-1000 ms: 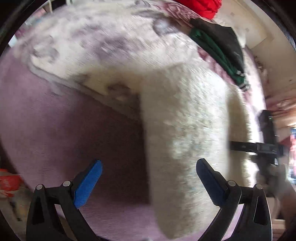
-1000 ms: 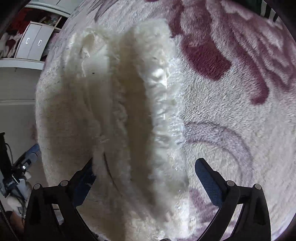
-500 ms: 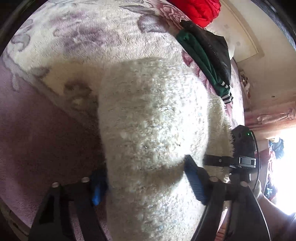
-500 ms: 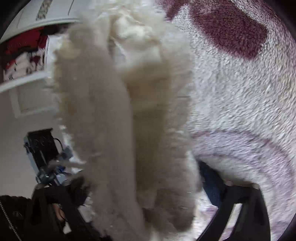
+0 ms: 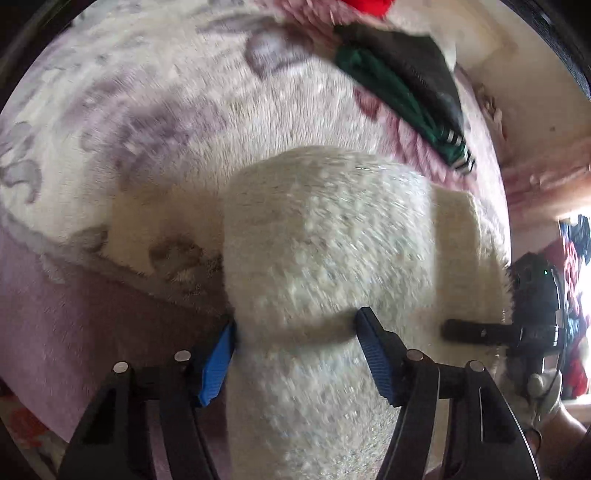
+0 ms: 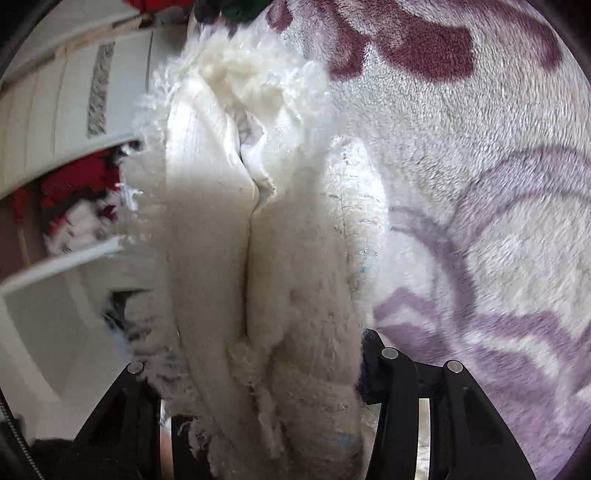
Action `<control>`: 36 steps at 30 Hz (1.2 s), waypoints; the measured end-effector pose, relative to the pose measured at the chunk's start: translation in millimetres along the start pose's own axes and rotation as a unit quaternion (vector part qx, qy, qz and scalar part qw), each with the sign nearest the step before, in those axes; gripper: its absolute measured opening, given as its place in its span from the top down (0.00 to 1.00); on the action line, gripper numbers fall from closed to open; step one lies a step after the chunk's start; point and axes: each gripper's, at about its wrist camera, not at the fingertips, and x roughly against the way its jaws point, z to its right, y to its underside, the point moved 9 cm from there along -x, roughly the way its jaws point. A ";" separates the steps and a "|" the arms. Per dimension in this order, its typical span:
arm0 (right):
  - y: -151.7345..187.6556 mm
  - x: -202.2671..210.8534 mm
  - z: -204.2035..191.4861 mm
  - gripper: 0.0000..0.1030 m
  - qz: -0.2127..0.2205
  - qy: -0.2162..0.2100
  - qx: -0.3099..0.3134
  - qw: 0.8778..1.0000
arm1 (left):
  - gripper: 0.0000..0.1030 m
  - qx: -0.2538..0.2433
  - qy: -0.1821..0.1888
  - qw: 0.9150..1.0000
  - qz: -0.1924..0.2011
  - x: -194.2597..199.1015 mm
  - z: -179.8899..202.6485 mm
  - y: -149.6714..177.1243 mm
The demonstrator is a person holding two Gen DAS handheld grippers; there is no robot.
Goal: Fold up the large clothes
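Observation:
A thick cream fleece garment point(image 5: 325, 236) is held up over a bed with a floral purple and white blanket point(image 5: 147, 110). My left gripper point(image 5: 295, 343) is shut on a bunched fold of the garment, its blue pads pressing in from both sides. In the right wrist view my right gripper point(image 6: 258, 369) is shut on another thick bunch of the same garment point(image 6: 258, 221), whose white lining shows; the fabric hides its fingertips. The right gripper also shows at the right edge of the left wrist view point(image 5: 532, 325).
A folded dark and green garment point(image 5: 406, 85) and a red one point(image 5: 365, 5) lie at the far side of the bed. White cupboard doors and shelves with red clothes point(image 6: 74, 192) stand to the left in the right wrist view.
Both grippers have closed from open onto the fleece garment and lifted it; the fabric now bunches between the fingers in both views.

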 end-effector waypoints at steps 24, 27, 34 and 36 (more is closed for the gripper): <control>-34.0 5.8 -60.5 0.53 0.104 -0.075 -0.095 0.987 | 0.53 -0.089 0.086 0.992 0.003 40.0 44.6 -91.3; -60.1 13.8 -61.3 0.53 0.130 -0.060 -0.101 0.985 | 0.61 -0.112 0.107 0.988 -0.005 29.6 59.0 -116.3; -101.8 -4.1 0.0 0.45 0.118 -0.025 -0.131 0.984 | 0.61 -0.097 0.067 0.992 -0.054 -29.4 31.3 -123.8; -101.4 -10.1 22.6 0.27 0.098 -0.026 -0.141 0.985 | 0.58 -0.086 0.082 0.991 -0.055 -33.6 27.2 -119.8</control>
